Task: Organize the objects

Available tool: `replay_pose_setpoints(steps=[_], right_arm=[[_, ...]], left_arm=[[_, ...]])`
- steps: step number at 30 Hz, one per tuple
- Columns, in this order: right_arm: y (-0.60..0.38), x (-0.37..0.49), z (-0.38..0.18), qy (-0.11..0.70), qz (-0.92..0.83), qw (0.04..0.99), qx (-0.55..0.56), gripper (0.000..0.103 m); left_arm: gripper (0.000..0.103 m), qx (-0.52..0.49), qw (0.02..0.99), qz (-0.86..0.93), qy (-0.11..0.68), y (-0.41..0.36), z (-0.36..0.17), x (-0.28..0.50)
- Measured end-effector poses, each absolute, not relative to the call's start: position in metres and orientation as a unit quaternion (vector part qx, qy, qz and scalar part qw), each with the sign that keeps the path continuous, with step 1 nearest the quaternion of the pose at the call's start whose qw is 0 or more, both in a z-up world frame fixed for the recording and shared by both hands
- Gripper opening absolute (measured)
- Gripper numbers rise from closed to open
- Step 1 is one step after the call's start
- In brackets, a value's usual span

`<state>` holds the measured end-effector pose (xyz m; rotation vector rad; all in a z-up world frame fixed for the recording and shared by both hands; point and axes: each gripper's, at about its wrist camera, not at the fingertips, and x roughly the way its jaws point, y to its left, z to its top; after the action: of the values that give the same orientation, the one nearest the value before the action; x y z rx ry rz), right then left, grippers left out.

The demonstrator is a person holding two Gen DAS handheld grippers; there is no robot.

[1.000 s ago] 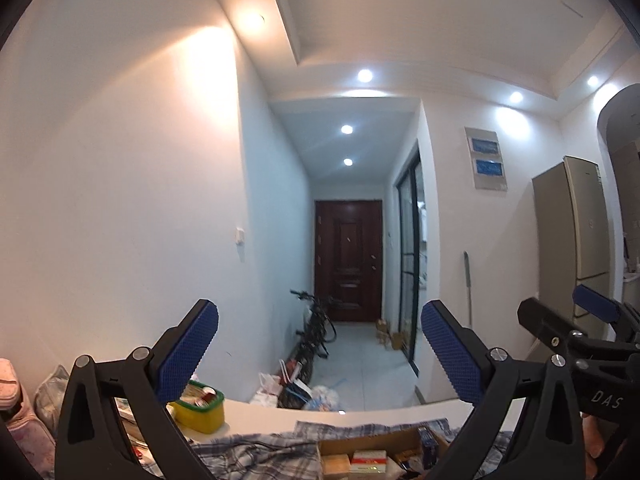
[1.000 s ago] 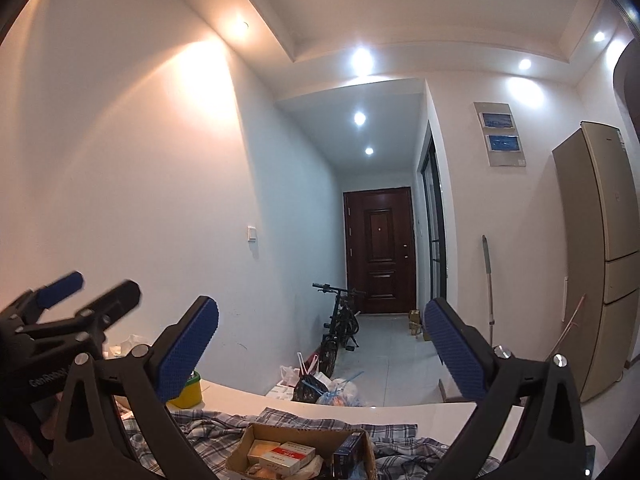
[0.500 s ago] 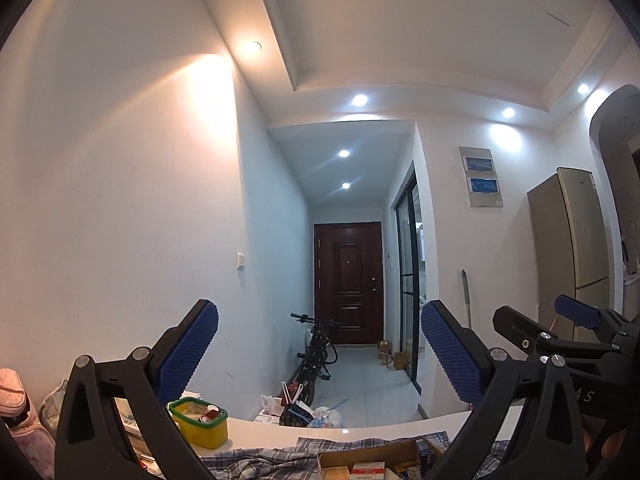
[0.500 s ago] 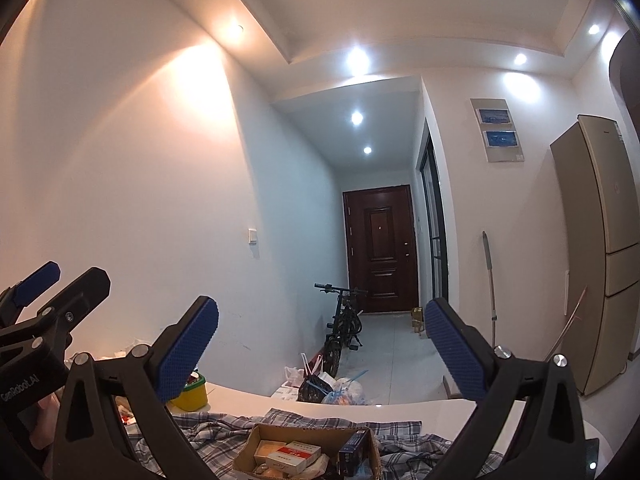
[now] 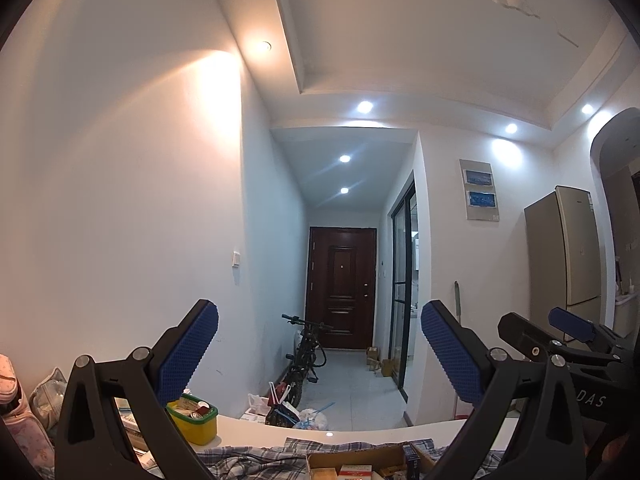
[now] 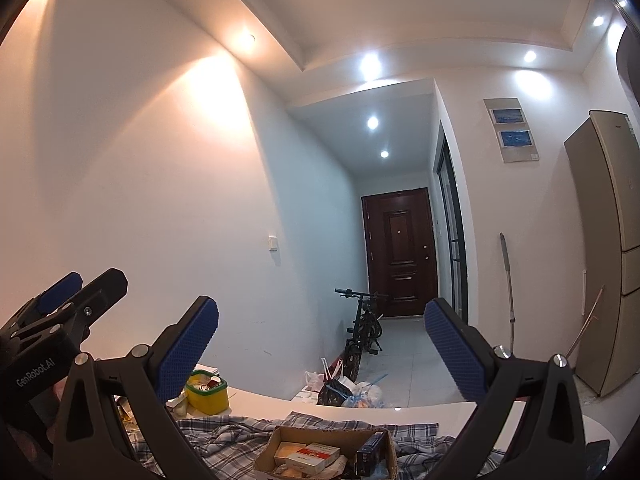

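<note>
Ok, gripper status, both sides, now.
Left gripper: open, holding nothing, raised above the table.
Right gripper: open, holding nothing, raised above the cardboard box.

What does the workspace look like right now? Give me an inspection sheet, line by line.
Surface: white table, partly covered by a crumpled plaid cloth.
Job's things: open cardboard box on the cloth, holding small packaged boxes; yellow tub with small items inside, at the table's far left.
Clutter: papers and packets near the tub; pink bag at the left edge.
Grippers: left gripper and right gripper both open, empty, raised above the table.
Cables: nothing seen.
Surroundings: hallway with dark door, bicycle, bags on the floor, refrigerator.
</note>
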<state>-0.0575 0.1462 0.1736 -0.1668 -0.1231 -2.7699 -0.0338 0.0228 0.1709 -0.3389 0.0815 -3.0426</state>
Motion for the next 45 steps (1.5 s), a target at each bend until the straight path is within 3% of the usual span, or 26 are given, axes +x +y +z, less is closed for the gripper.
replay_pose_setpoints(steps=[18,24,34,45], right_arm=[[0.153,-0.053,0.179,-0.045,-0.979,0.185,-0.066,0.103],[0.142,-0.048,0.184,-0.025,-0.981,0.181,-0.062,0.103],[0.149,-0.001,0.189,-0.019,-0.983,0.173,-0.055,0.103],[0.158,0.046,0.161,-0.035,-0.985,0.167,-0.019,0.103]], left_arm=[[0.103,-0.1,0.011,-0.991,0.089,0.009,0.178,-0.033],[0.103,-0.066,-0.032,-0.996,0.044,0.02,0.189,-0.03],[0.103,-0.116,0.01,-0.993,0.007,0.019,0.186,0.038],[0.103,-0.093,0.001,-0.996,-0.017,0.016,0.15,0.077]])
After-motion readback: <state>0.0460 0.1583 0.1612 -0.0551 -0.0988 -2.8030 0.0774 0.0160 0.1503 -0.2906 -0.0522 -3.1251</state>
